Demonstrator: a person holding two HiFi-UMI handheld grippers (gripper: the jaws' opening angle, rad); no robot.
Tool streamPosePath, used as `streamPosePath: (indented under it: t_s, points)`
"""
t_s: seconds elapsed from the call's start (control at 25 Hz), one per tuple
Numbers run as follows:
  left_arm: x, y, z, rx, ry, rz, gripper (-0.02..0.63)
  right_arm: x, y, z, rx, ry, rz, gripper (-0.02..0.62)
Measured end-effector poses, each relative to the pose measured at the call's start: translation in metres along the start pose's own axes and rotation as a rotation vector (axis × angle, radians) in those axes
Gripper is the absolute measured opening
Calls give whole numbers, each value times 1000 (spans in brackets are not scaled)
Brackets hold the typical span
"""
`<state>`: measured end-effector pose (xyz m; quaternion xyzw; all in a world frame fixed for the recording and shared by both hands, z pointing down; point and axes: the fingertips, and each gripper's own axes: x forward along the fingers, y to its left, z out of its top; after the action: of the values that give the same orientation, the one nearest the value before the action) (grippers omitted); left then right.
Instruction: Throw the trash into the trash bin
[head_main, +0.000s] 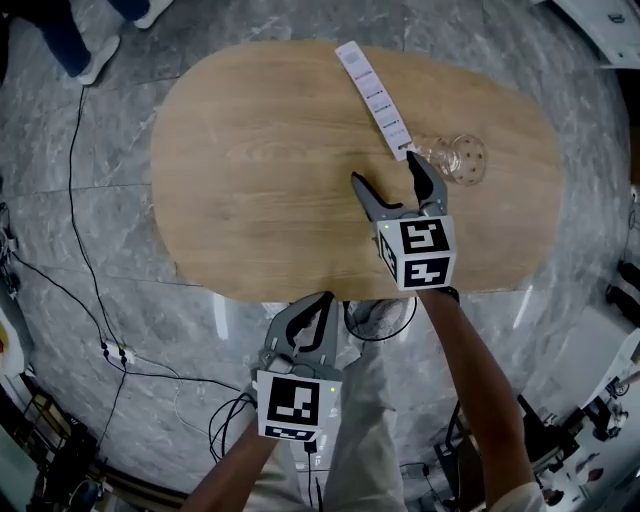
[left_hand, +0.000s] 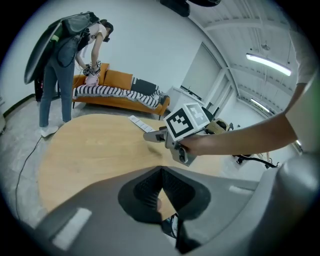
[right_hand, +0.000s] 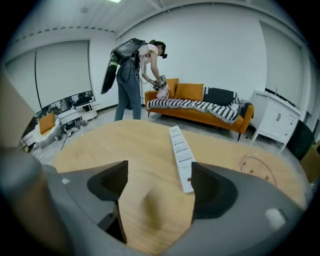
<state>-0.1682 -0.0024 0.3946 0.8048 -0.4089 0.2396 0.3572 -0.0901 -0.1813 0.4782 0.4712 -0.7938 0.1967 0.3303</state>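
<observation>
Head view, table: The wooden table (head_main: 250, 180) is carrying a long white paper strip (head_main: 375, 100). A clear plastic piece (head_main: 462, 158) is lying just beside the strip's near end.
Head view, right side: Your right gripper (head_main: 385, 170) is hovering over the table at that near end. Its jaws are standing wide apart.
Head view, left side: Your left gripper (head_main: 320, 303) is hanging off the table's near edge, down by your legs.
Left gripper view, jaws: The tips are pressing together and nothing is sitting between them.
Right gripper view, jaws: They are gaping open and holding nothing. The strip's end is lying on the wood, right by the right-hand jaw.
Trash bin: No view is showing it.
Step in hand: It looks like you are lining up to grab the strip.
Next move: The strip is thin and flat, so it is likely asking for low jaws, one on each side of its end, and a gentle squeeze. After that you are needing to find the bin.
</observation>
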Motion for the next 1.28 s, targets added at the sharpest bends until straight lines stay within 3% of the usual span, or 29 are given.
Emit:
streamPosePath:
  t_s: [0.48,0.56,0.76,0.88,0.96,1.08,1.12,1.28]
  points:
    - [-24,23,17,-23,-42,-4,0,64,-28,24,332,108,-8,516]
    - [-28,30,17,-34,-45,3,0,71,-33,24,334,121,-37,522]
    - [-33,42,14,-46,-50,17,0,80,-40,17,228,175,-77,537]
    - [-34,47,16,-45,-58,26,0,81,-44,6,134,228,-101,484]
    - [-35,46,13,-62,-56,29,0,79,-45,-4,99,263,-107,389]
    - [-35,46,13,-61,-58,29,0,76,-41,-7,64,267,-97,316]
    - [-35,46,16,-51,-65,29,0,75,-39,-5,44,267,-93,216]
    - [-34,40,15,-50,-64,28,0,70,-30,1,-11,237,-84,201]
